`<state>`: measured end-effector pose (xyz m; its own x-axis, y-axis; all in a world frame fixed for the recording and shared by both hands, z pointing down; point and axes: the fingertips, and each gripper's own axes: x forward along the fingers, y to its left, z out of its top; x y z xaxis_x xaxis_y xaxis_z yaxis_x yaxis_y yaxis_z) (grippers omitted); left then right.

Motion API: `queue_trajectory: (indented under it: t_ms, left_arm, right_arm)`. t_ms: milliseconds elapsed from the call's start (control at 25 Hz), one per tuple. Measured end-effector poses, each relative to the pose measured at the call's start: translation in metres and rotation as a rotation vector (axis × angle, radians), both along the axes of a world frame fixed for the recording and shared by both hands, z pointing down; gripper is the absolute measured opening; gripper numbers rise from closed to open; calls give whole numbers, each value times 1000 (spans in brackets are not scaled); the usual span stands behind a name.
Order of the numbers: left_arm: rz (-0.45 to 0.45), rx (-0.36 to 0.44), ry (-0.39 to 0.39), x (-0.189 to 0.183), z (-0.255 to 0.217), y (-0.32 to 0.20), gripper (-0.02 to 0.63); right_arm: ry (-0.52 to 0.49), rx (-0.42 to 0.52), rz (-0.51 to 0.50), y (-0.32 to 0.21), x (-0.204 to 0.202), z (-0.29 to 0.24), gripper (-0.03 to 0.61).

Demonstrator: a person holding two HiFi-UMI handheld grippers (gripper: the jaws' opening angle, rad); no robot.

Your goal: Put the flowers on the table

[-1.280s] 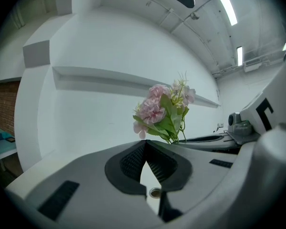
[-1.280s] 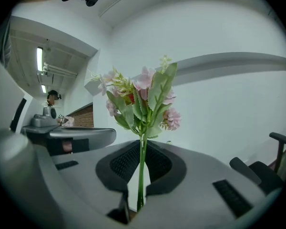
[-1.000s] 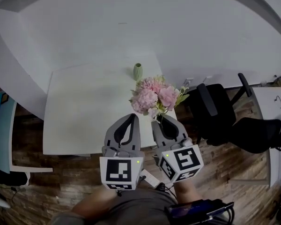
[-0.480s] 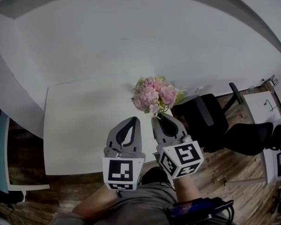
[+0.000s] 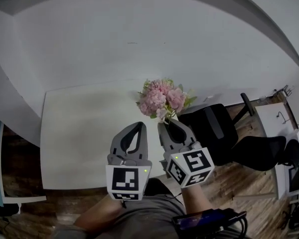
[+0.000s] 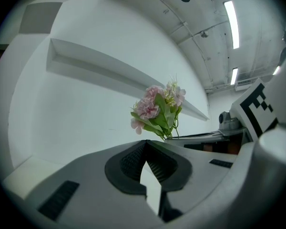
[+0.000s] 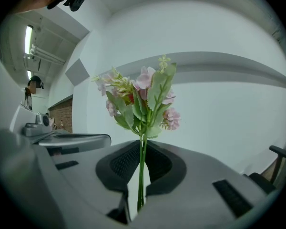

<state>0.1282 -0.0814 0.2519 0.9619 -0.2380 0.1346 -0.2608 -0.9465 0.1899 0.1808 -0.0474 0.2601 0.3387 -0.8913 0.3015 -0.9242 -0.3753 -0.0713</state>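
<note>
Over the far right corner of the white table (image 5: 79,133) I have the flowers (image 5: 162,97), pink blooms with green leaves. They are held up off the top by the right gripper (image 5: 164,126). In the right gripper view its jaws are pinched on the thin green stems, and the flowers (image 7: 140,99) stand nearly upright above the right gripper (image 7: 142,149).

The left gripper (image 5: 139,125) hangs just beside the right one, over the table's near right part. In the left gripper view the tips of the left gripper (image 6: 147,149) are pressed together with nothing between them, and I see the flowers (image 6: 157,109) beyond them to the right.

From the head view the blooms hide the table's back corner from me. A black chair (image 5: 214,133) sits just beside the table's right edge, under my right gripper's side, with a second dark chair (image 5: 261,151) further right. A white wall (image 5: 139,44) runs along the table's far edge. Wood floor (image 5: 239,183) shows in front and to the right, and another pale desk (image 5: 276,121) stands past the chairs.
</note>
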Motion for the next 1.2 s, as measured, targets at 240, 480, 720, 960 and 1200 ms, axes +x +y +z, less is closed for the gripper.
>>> queue_trajectory:
  t_ms: [240, 480, 720, 960, 1200]
  left_arm:
    - [-27, 15, -31, -1, 11, -2, 8]
    - [-79, 20, -27, -2, 19, -2, 8]
    - [-139, 36, -37, -12, 34, 6, 8]
    - [-210, 48, -31, -19, 46, 8, 8]
    - [-244, 52, -33, -32, 59, 13, 8]
  right_arm:
    - [-17, 12, -25, -1, 4, 7, 28]
    - [-18, 49, -72, -7, 11, 9, 28]
    - [-11, 94, -121, -8, 10, 10, 28]
    - [5, 129, -168, -11, 14, 12, 28]
    - [17, 175, -198, -14, 12, 10, 28]
